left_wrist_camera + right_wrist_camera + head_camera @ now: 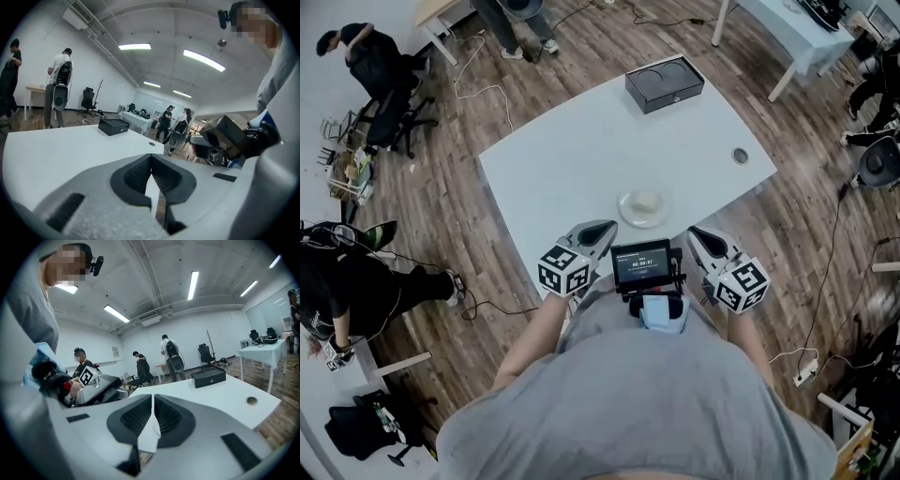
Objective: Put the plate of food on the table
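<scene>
A small clear plate (644,207) with a pale lump of food stands on the white table (562,169) near its front edge. My left gripper (604,229) hangs at that edge, just left of the plate, with its jaws shut and nothing between them. My right gripper (697,234) is just right of the plate, also shut and empty. In the left gripper view the left gripper (151,160) shows its pads pressed together. The right gripper (152,399) looks the same in the right gripper view. Neither gripper touches the plate.
A black box (664,82) sits at the table's far edge, also seen as the black box (113,126) and the black box (209,377). A cable hole (740,156) lies at the right. People, office chairs (389,117), other tables and floor cables surround the table.
</scene>
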Available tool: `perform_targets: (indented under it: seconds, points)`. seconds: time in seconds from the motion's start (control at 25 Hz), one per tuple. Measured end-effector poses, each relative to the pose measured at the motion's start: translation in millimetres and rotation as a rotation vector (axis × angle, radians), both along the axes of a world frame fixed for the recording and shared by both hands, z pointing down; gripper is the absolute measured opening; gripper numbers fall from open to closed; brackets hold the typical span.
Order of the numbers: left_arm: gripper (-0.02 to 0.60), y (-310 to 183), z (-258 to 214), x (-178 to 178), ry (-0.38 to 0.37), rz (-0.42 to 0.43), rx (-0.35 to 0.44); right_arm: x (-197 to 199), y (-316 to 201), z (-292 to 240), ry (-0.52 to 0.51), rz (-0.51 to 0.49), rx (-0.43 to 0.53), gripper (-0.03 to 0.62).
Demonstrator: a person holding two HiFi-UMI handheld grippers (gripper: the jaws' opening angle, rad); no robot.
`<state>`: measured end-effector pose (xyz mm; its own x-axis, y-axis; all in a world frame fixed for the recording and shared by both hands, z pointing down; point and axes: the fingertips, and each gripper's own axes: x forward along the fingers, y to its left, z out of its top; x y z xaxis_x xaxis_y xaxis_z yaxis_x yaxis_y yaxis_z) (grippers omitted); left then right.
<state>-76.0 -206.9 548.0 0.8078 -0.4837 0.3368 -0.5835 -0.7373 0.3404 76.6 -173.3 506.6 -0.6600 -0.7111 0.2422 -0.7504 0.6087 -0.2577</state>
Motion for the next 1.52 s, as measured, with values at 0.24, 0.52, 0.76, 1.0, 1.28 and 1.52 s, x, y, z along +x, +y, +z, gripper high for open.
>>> perform_targets:
  seconds: [0.24,0.52,0.76,1.0,1.28,1.52]
  points:
    - [0.018,19.0,-5.1,-9.6,0.021,-0.051,0.015,-3.5,1.9,-0.5,0.005,-0.004,0.003,0.034]
    - [0.018,19.1,-7.8,-2.5,0.019,-0.023,0.032,-2.2,2.1,-0.3,0.036,0.001,-0.001,0.032]
    - [0.018,18.5,-5.1,0.4,0.012,-0.01,0.023,-5.7,4.2,-1.6,0.059,-0.008,-0.006,0.029]
    - [0.018,17.9,-2.8,-0.2,0.011,-0.007,0.017,-4.1,4.1,-1.4,0.072,-0.007,-0.014,0.029]
    - [0.018,11.2,-4.0,-3.7,0.032,-0.014,0.017,-5.7,-0.6,-3.9,0.086,-0.009,-0.012,0.029]
    - [0.018,9.9,-5.2,-5.8,0.046,-0.02,0.013,-5.0,-1.7,-7.5,0.1,-0.016,-0.014,0.029]
